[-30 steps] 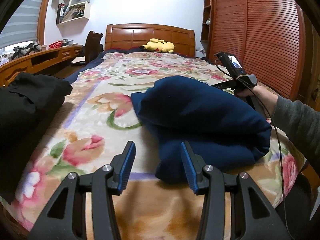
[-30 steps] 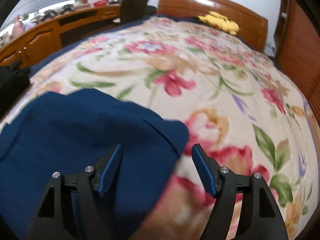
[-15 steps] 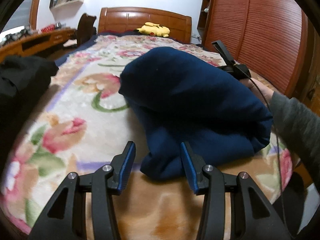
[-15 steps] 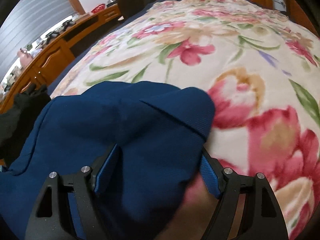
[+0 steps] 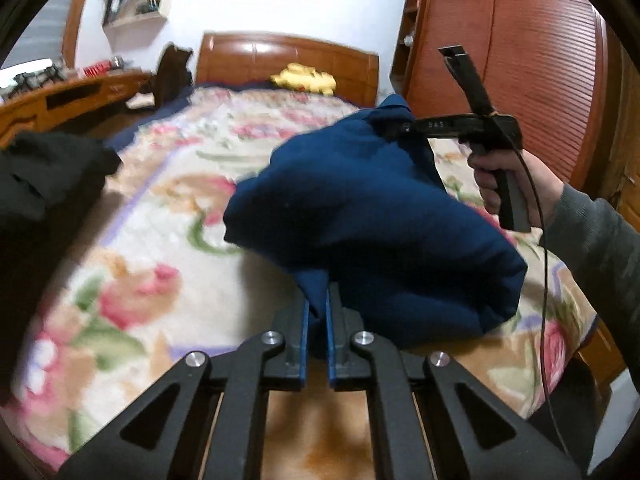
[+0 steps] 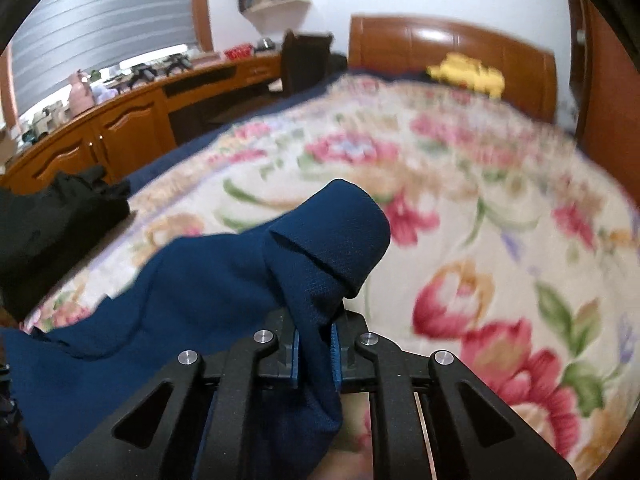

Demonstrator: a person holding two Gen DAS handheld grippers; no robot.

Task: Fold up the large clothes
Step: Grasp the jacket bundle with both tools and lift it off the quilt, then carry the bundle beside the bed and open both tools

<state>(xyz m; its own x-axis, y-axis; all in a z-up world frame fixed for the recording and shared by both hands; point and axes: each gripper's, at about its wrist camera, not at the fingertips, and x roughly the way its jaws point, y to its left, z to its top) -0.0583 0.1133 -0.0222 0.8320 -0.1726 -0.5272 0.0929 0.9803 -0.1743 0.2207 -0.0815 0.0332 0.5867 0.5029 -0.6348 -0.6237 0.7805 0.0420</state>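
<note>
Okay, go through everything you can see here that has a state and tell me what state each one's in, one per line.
left gripper: just closed, shut on the blue garment
right gripper: just closed, shut on the blue garment
blue garment: bunched, part folded, pinched at two ends
black garment: crumpled heap at the bed's edge
yellow plush toy: lying by the headboard

Each gripper is a black frame of angled struts with triangular cut-outs, four silver screw heads set across its top, and two narrow fingers faced with blue pads: so the left gripper (image 5: 316, 312) and the right gripper (image 6: 316, 340) look from their own cameras. From the left wrist view the right gripper appears side-on as a black pistol-shaped tool with faint pale lettering on its barrel, a flat black plate rising from its top, and a thin black cable (image 5: 540, 240) hanging from it. The right hand (image 5: 516, 178) comes out of a grey-green knitted sleeve (image 5: 600, 248).
</note>
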